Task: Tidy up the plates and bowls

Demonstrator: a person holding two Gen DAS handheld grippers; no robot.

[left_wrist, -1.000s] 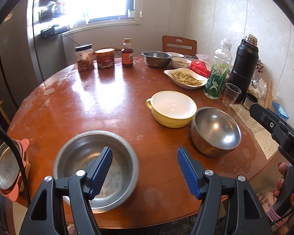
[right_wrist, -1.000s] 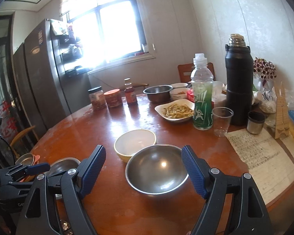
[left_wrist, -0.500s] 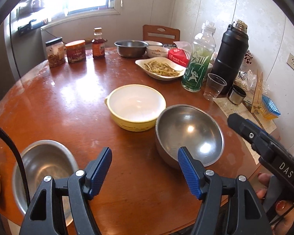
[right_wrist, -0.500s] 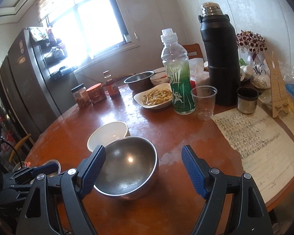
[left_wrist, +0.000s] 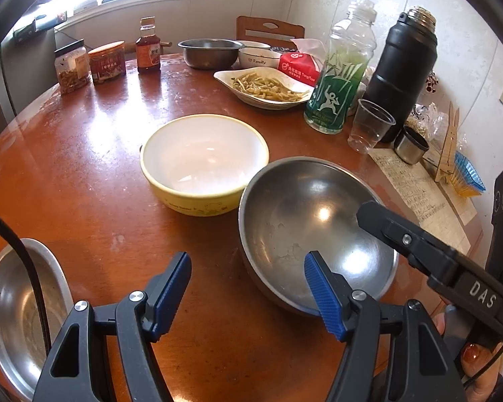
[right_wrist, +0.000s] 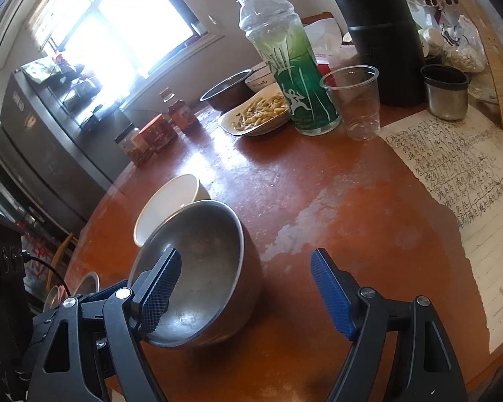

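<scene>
A large steel bowl (left_wrist: 315,231) (right_wrist: 198,268) sits near the front edge of the round wooden table (left_wrist: 94,140), touching a yellow bowl with a white inside (left_wrist: 204,164) (right_wrist: 171,201) behind it. My left gripper (left_wrist: 248,274) is open, its right finger over the steel bowl's near rim and its left finger outside. My right gripper (right_wrist: 246,268) is open too, left finger over the bowl's inside, right finger outside its wall. One of its fingers (left_wrist: 382,217) reaches over the bowl in the left wrist view. A second steel bowl (left_wrist: 16,315) lies at the lower left.
Behind stand a white dish of noodles (left_wrist: 268,87), a green bottle (left_wrist: 342,77), a clear cup (left_wrist: 369,127), a black flask (left_wrist: 405,73), a small steel cup (left_wrist: 410,144), three jars (left_wrist: 107,62) and another steel bowl (left_wrist: 209,52). A written sheet (right_wrist: 459,181) lies right.
Both grippers have come down and in toward the large steel bowl. The left swung right, away from the lower-left bowl. The right view has rolled and its left finger now hangs over the bowl.
</scene>
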